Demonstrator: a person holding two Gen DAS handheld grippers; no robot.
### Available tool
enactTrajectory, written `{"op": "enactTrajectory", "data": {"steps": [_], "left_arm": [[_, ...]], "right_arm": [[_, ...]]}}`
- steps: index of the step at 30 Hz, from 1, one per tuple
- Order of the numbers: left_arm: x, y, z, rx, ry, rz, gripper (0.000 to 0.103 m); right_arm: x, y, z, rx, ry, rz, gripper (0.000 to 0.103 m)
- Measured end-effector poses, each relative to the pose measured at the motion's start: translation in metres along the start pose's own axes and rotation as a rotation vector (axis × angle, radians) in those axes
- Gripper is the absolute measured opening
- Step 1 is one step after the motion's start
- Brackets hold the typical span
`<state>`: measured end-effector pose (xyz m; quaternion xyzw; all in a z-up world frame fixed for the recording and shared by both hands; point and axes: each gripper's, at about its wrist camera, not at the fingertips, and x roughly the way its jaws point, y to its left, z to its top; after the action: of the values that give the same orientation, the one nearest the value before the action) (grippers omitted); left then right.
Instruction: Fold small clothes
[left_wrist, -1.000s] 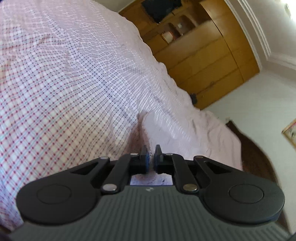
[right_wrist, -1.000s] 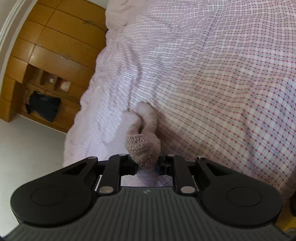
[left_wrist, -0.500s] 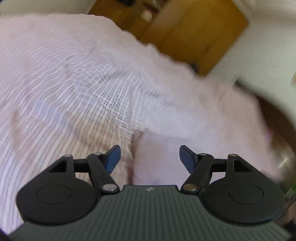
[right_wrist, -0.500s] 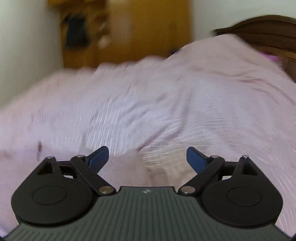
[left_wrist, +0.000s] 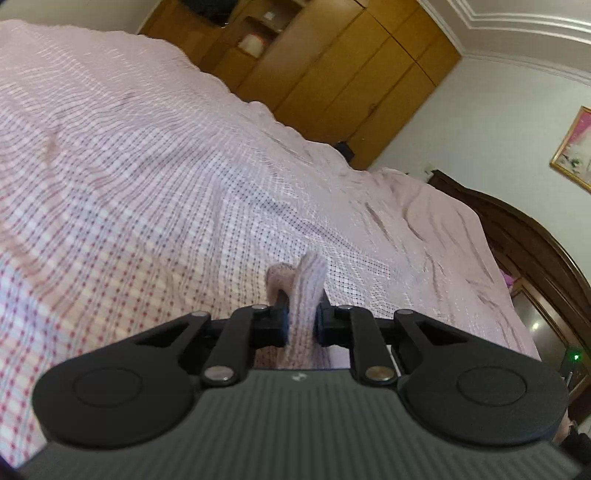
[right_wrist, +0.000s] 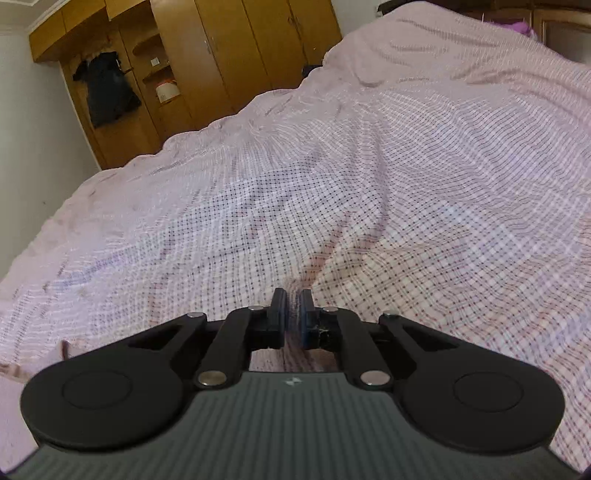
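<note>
The left gripper (left_wrist: 301, 317) has its jaws closing on a pale pink ribbed knit garment (left_wrist: 304, 295), a narrow band of which stands up between the pads and curls over to the left just beyond them. Half a second earlier these jaws stood wide apart over the bedspread with nothing between them, and a second ago they were nearly together on a thin fold of cloth. The right gripper (right_wrist: 293, 314) has its jaws drawn almost together, with a thin strip of pinkish fabric (right_wrist: 294, 315) showing in the slit between the pads; whether that is the garment or the cover beneath cannot be told. A second ago this gripper pinched a bulky knitted roll, and half a second ago its jaws were spread wide and empty. Both grippers sit low over the pink checked bedspread (left_wrist: 147, 177), which fills both views. The views have also rolled since a second ago: the wooden wardrobe (right_wrist: 229, 55) now stands nearly upright at the top of the right view, and the dark headboard (left_wrist: 535, 251) shows at the right of the left view.
</note>
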<state>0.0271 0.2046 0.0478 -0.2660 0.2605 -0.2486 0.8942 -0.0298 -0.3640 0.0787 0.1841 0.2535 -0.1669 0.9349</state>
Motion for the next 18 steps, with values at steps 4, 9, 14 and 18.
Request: {"op": "enactTrajectory", "data": {"steps": [4,9,14,18], "left_arm": [[0.024,-0.012,0.015,0.051,0.021,-0.015,0.018],[0.015,-0.022,0.021,0.060,0.017,-0.024,0.018],[-0.026,-0.024,0.026,0.016,-0.227,-0.064,0.012],[-0.014,-0.007,0.024,-0.026,-0.120,-0.019,0.006]], "right_arm": [[-0.020,-0.009,0.007,-0.023,-0.089,-0.043,0.006],[-0.031,-0.014,0.014,-0.030,-0.155,-0.040,0.006],[-0.038,-0.011,0.016,-0.039,-0.154,-0.046,0.006],[-0.032,-0.008,0.014,-0.067,-0.143,-0.059,0.006]]}}
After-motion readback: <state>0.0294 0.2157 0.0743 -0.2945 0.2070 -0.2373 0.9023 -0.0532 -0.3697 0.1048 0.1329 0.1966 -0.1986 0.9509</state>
